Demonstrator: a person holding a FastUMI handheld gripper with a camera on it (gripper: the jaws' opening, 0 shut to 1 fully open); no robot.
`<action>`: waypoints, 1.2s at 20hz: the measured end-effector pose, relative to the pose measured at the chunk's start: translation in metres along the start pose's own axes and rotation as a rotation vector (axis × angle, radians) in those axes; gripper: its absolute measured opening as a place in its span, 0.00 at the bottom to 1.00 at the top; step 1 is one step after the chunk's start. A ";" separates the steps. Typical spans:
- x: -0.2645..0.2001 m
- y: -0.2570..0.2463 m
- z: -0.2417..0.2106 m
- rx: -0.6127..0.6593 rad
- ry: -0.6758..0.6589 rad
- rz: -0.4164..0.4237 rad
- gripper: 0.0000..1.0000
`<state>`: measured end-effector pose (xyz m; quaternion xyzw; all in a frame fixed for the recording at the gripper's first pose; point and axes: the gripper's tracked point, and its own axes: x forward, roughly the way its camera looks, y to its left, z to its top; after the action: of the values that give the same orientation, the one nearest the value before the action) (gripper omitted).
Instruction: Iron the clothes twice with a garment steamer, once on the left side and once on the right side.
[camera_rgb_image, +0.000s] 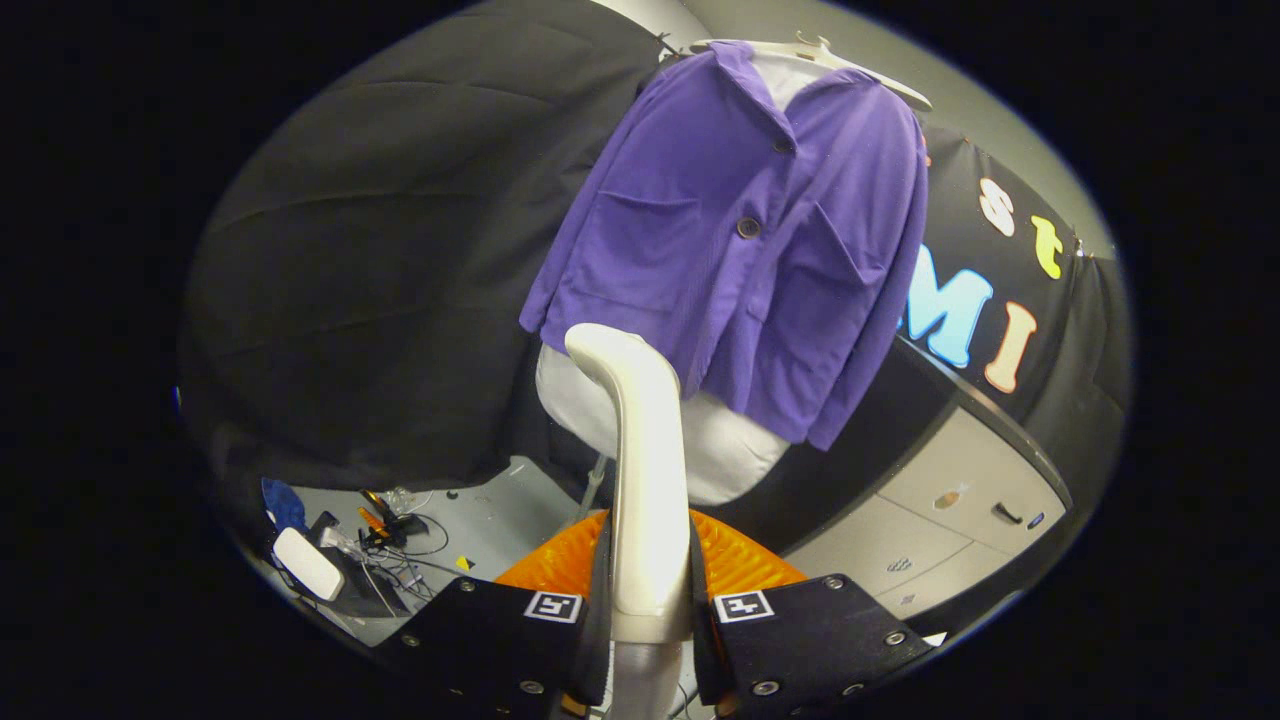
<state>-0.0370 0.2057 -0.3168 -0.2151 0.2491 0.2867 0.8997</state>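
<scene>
Jaws of the gripper (650, 610) are closed on the steamer (640, 470), one finger pressing each side of its pale handle, so the tool is carried firmly and cannot swing as the person moves it. That handle runs straight forward from between the fingers, its long axis in line with them, and curves at the far end into a rounded head that points toward the clothes; the working face of the head is turned away and cannot be seen. Behind the handle, just past the fingers, sits an orange ribbed piece (740, 560); what it is cannot be told. Beyond the head hangs the jacket (740, 250), purple, buttoned, with two patch pockets, draped from a hanger (850, 65) over a white garment (720, 450) whose hem shows below it. Hanging lets the cloth fall free, which suits steaming in long strokes down each side. The head lies near the jacket's lower hem on the side of one sleeve, though whether it touches the cloth is unclear. Judging from this, a pass is under way or about to begin. Off to one side, lower down, lie cables and small tools (385, 535) on a grey floor (490, 510); on the other side stand grey drawers (950, 510).
</scene>
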 end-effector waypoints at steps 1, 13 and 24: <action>-0.010 -0.007 -0.008 0.007 0.015 -0.004 0.34; -0.131 -0.092 0.008 0.294 -0.135 -0.114 0.34; -0.208 -0.190 0.188 0.356 -0.524 -0.323 0.33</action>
<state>-0.0050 0.0792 -0.0039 -0.0105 0.0185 0.1382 0.9902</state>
